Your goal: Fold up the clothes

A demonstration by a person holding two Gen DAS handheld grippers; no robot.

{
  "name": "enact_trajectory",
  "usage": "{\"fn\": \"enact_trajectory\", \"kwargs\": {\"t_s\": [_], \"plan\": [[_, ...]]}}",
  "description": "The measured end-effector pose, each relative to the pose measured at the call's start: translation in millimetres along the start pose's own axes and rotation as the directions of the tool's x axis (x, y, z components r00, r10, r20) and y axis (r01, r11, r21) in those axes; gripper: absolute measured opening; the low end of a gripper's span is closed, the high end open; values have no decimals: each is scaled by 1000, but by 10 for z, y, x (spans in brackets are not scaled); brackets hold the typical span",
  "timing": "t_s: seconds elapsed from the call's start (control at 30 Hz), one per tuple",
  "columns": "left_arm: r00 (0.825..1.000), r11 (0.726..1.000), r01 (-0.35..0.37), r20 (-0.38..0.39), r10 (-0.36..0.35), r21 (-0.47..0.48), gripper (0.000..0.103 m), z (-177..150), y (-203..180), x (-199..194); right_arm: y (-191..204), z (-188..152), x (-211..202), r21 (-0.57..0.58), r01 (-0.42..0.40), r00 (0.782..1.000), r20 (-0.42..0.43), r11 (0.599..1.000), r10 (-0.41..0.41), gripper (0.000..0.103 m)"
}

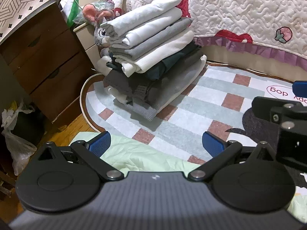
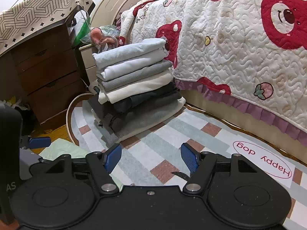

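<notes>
A tall stack of folded clothes (image 1: 153,61) in white, grey and dark tones stands on the checked rug (image 1: 191,118) against the bed; it also shows in the right wrist view as the stack (image 2: 134,84). A pale green garment (image 1: 134,157) lies flat on the rug just under my left gripper (image 1: 156,144), whose blue pads stand wide apart with nothing between them. My right gripper (image 2: 151,157) hovers over the rug, open and empty. The green garment (image 2: 61,149) lies to its left. The right gripper's body (image 1: 284,118) shows at the left view's right edge.
A brown chest of drawers (image 1: 44,61) with a patterned cloth stands at the left. A bed with a white and red quilt (image 2: 239,48) runs along the right. Plush toys (image 1: 99,17) and a cream nightstand sit behind the stack. A bin with a plastic bag (image 1: 17,134) is at far left.
</notes>
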State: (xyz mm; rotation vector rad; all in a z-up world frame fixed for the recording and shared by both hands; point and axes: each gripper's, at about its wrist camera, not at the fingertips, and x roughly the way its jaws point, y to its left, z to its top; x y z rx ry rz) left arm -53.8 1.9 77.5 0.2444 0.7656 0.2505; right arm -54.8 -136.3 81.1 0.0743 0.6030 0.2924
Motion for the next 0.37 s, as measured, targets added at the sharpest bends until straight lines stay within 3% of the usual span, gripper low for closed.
{"fn": "enact_trajectory", "kwargs": {"t_s": [0.37], "plan": [[1000, 1000, 14, -17, -14, -4, 103, -24, 8, 16, -13, -63, -10, -3, 33, 999, -15, 999, -33, 73]]}}
